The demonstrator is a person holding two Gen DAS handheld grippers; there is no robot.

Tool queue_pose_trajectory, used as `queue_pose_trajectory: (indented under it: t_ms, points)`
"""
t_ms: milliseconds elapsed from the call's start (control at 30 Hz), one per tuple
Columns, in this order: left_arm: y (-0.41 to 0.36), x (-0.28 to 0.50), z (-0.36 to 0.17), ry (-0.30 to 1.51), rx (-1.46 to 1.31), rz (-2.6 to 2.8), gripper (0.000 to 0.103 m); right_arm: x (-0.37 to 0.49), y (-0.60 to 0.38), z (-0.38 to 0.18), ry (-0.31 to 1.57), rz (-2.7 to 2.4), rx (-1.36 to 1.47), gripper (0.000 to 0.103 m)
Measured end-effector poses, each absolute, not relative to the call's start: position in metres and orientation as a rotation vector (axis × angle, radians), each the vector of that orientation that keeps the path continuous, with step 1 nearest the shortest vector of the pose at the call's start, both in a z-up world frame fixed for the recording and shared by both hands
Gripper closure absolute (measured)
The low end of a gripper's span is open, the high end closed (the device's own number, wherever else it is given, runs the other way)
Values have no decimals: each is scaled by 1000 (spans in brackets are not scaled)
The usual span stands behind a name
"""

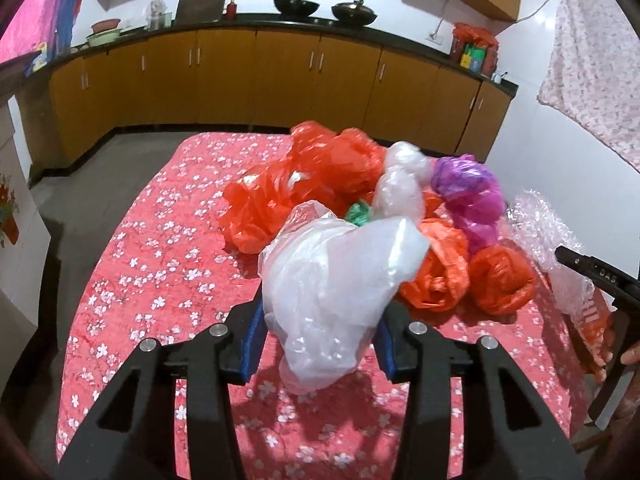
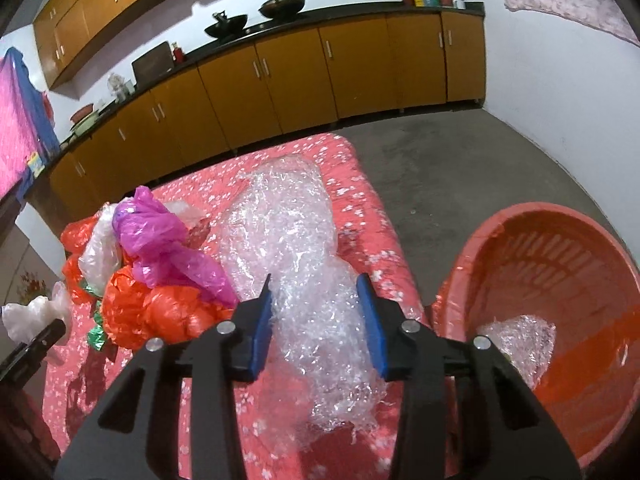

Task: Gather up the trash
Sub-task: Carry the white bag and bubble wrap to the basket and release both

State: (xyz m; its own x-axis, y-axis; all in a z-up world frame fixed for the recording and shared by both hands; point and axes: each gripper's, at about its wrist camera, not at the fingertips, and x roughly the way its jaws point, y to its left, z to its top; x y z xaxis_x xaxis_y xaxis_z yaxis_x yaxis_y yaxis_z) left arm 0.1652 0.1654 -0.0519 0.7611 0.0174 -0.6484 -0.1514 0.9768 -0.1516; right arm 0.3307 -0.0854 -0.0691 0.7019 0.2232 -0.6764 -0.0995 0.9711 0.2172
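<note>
I see a thin, glossy white plastic bag (image 1: 336,280), crinkly clear bubble wrap (image 2: 296,256) beside it, matt flowered cloth (image 1: 160,280) beneath, and a smooth red plastic basket (image 2: 560,280) nearby.

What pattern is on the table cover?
The table cover is pinkish red with small white flowers, clearest in the left wrist view.

A table covered by a red cloth printed with small white blossoms (image 1: 160,280) stands on a grey concrete floor (image 2: 460,168). Behind it runs a row of orange-brown wooden base cabinets (image 1: 280,76) under a black countertop (image 1: 400,42). Two dark woks (image 1: 296,7) sit on that counter, with a small red bottle (image 1: 231,7) to their left. A pale floral cloth (image 1: 592,80) hangs at the right wall.
</note>
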Motion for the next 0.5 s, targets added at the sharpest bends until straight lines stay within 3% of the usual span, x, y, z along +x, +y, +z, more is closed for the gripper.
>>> queue_pose_trajectory:
  t_ms: [500]
  points:
    - [131,164,-23,623,-154,-13,57,286,-135,-38,696,106,226,63]
